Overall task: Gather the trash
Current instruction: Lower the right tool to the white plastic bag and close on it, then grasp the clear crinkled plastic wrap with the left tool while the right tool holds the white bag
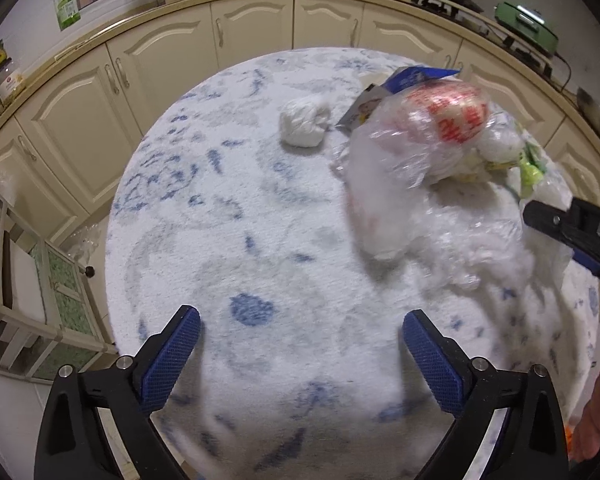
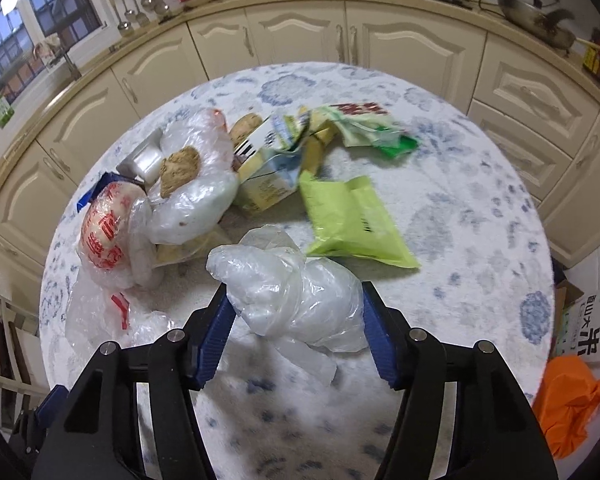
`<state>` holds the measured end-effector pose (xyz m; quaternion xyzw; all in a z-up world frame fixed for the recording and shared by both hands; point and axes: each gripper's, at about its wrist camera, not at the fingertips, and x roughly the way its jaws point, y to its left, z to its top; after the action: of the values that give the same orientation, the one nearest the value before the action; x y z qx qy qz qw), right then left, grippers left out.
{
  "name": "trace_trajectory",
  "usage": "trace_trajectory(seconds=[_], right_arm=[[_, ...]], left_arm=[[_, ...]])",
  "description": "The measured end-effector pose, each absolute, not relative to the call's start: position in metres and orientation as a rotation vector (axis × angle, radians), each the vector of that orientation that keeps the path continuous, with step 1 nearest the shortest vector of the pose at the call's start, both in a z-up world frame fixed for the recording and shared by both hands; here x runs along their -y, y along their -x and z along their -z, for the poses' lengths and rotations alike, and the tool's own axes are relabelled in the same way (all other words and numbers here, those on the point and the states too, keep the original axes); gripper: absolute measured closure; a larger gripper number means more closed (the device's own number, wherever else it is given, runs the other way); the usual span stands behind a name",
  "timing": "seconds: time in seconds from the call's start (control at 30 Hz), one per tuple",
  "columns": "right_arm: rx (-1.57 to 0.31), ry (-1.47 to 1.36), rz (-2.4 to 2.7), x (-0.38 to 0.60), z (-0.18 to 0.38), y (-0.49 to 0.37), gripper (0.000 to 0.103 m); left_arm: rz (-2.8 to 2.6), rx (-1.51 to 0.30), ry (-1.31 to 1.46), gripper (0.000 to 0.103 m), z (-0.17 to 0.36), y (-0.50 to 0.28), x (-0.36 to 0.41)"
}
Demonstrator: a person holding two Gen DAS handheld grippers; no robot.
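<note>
Left wrist view first: cream cabinets (image 1: 80, 120) are seen curving round the back, and a round table with a blue-flowered cloth (image 1: 236, 216) fills the middle. The left gripper (image 1: 300, 338) is held spread wide over bare cloth, nothing between its blue pads. Further right a small white wad (image 1: 303, 126) is sat alone on the cloth, just beside a heap of clear plastic bags (image 1: 428, 168), one printed in red. At the far right edge the tip of the other gripper is poked into that heap. Right wrist view, left to right: the red-printed bag (image 2: 102, 232) is piled against a clear bag with a brownish lump (image 2: 179, 171) inside, then a crushed yellow carton (image 2: 266, 176), some green and white wrappers (image 2: 364, 128) behind it, and a lime-green pouch (image 2: 356, 222) lying flat. Nearest the camera, a crumpled clear plastic bag (image 2: 296, 296) is gripped by the right gripper (image 2: 296, 334), both pads pressed against its sides, resting on the cloth. An orange bag (image 2: 572, 404) is spotted off the table at the right edge.
</note>
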<state>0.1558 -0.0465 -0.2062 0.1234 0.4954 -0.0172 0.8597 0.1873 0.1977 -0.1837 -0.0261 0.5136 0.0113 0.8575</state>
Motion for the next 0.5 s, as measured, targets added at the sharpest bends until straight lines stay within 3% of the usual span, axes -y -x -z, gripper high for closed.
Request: trace_trajectory(seconds=[0.5], right_arm=[[-1.019,-0.340,0.090,0.095,0.201,-0.135,0.040]], left_arm=[[0.062,-1.129,0.121,0.001,0.179,-0.231,-0.146]])
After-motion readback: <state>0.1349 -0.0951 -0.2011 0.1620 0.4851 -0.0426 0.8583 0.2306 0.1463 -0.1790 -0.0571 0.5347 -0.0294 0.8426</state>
